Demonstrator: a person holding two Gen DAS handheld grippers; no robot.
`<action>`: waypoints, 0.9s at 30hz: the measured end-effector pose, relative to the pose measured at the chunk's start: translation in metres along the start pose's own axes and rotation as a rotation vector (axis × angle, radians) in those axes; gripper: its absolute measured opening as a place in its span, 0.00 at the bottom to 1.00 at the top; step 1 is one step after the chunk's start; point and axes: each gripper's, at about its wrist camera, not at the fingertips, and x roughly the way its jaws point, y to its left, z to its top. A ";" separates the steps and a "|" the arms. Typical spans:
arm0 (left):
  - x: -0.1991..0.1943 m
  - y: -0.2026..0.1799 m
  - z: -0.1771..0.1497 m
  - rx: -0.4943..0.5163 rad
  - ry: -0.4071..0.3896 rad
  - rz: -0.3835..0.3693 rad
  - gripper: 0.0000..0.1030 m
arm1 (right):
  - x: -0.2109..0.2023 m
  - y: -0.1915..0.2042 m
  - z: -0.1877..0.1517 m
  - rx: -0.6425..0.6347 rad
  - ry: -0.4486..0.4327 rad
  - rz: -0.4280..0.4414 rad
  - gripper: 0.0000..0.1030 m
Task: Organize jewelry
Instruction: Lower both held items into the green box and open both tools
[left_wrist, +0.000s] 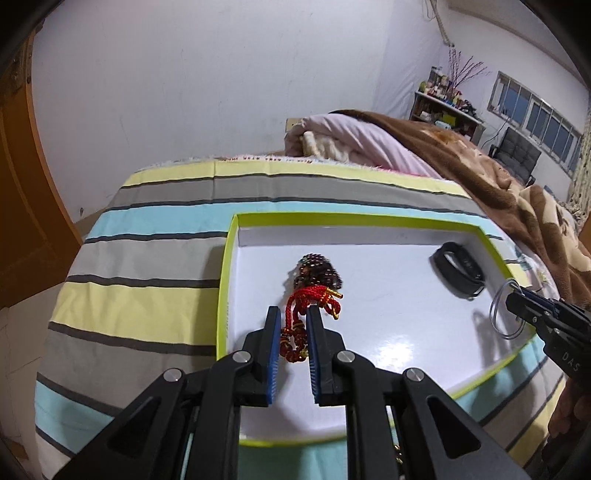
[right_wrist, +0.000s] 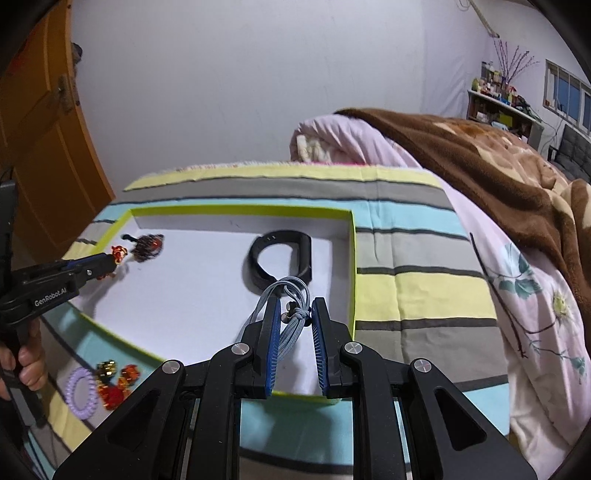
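A white tray with a lime-green rim (left_wrist: 225, 280) (right_wrist: 352, 266) lies on the striped bed sheet. My left gripper (left_wrist: 293, 314) (right_wrist: 110, 260) is over the tray's left part, shut on a red cord ornament (left_wrist: 295, 325) (right_wrist: 119, 253). The ornament's dark beaded end (left_wrist: 316, 273) (right_wrist: 147, 245) sticks out past the fingertips. Over the tray's right front, my right gripper (right_wrist: 293, 306) (left_wrist: 515, 301) is shut on a grey-blue cord bracelet (right_wrist: 286, 295) (left_wrist: 504, 314), whose loops hang out of the jaws. A black wristband (left_wrist: 460, 271) (right_wrist: 280, 258) rests inside the tray near the far right corner.
On the sheet, left of the tray's front, lie a purple spiral hair tie (right_wrist: 81, 391) and gold and red ornaments (right_wrist: 114, 380). A brown blanket (right_wrist: 498, 166) and pink quilt (right_wrist: 535, 314) pile up on the right. An orange door (right_wrist: 40, 147) stands at left.
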 end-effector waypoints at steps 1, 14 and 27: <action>0.002 0.001 0.001 0.001 0.000 0.008 0.14 | 0.003 0.000 0.000 0.000 0.007 -0.003 0.17; 0.008 0.002 0.005 0.016 -0.007 0.038 0.16 | 0.020 0.003 0.004 -0.026 0.048 -0.012 0.17; -0.027 0.003 -0.005 0.010 -0.078 0.012 0.29 | -0.005 0.003 -0.003 -0.007 0.001 0.001 0.21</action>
